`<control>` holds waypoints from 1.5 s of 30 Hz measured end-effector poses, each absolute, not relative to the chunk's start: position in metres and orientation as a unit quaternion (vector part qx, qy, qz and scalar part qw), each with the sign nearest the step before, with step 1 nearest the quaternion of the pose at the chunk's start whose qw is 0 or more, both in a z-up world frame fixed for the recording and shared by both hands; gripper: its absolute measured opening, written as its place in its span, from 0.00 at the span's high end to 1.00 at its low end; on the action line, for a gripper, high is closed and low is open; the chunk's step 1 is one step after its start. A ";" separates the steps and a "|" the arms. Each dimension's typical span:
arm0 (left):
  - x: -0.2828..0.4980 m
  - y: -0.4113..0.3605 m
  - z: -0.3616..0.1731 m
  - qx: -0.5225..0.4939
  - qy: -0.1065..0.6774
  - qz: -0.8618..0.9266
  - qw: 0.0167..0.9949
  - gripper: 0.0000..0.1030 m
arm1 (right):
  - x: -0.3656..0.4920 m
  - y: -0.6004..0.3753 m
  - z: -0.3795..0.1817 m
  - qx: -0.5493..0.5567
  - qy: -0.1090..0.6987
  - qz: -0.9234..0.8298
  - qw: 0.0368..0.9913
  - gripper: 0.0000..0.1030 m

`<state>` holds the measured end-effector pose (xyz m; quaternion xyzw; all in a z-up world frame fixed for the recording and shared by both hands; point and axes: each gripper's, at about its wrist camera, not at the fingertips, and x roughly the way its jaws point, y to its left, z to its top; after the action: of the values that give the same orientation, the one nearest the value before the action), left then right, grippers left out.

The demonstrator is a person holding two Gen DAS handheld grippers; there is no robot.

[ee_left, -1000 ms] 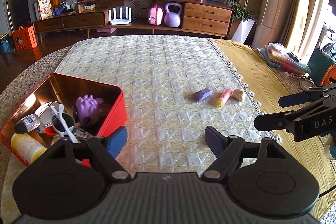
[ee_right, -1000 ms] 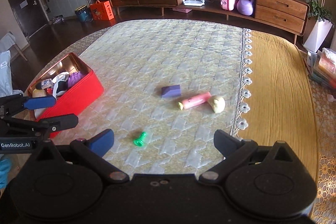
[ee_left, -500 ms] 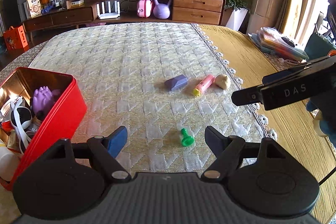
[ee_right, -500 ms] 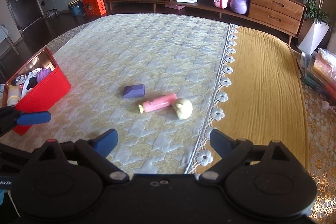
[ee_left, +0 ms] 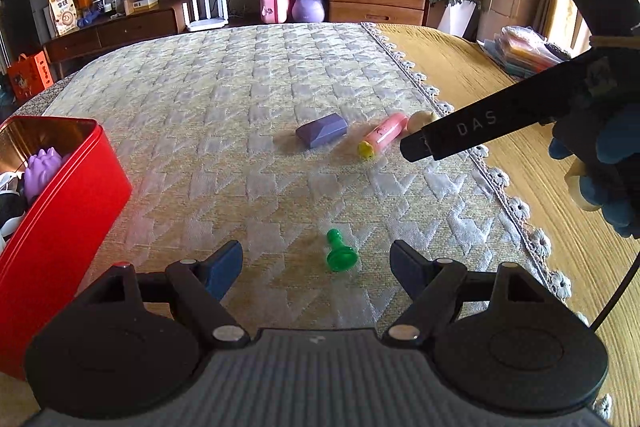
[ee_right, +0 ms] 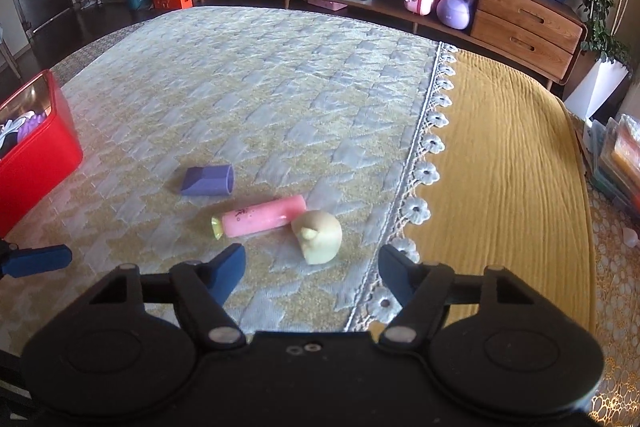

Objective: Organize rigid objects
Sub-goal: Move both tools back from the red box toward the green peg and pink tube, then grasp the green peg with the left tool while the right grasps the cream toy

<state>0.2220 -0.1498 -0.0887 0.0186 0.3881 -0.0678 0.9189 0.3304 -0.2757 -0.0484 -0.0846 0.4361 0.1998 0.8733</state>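
Quilt-top: green pawn point(ee_left: 340, 254) before left claw point(ee_left: 316, 267) (agape).

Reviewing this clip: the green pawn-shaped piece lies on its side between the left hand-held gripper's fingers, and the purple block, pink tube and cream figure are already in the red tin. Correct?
Not quite. The purple block, pink tube and cream figure still lie on the quilted cloth, outside the red tin, as both wrist views show. The green pawn-shaped piece does lie on its side ahead of the open left hand-held gripper.
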 end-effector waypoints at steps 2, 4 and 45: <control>0.223 -0.151 -0.090 0.015 0.388 -0.071 0.919 0.22 | 0.334 -0.274 -0.051 -0.092 0.436 0.201 0.872 0.33; 0.224 -0.154 -0.092 0.015 0.387 -0.075 0.919 0.22 | 0.336 -0.272 -0.054 -0.098 0.437 0.202 0.871 0.41; 0.196 -0.117 -0.067 0.003 0.393 -0.066 0.917 0.85 | 0.249 -0.243 -0.027 -0.084 0.431 0.238 0.866 0.74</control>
<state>0.1958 -0.1173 -0.0668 0.0025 0.3925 -0.0657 0.9174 0.2492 -0.2429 -0.0266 -0.0841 0.4311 0.2379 0.8663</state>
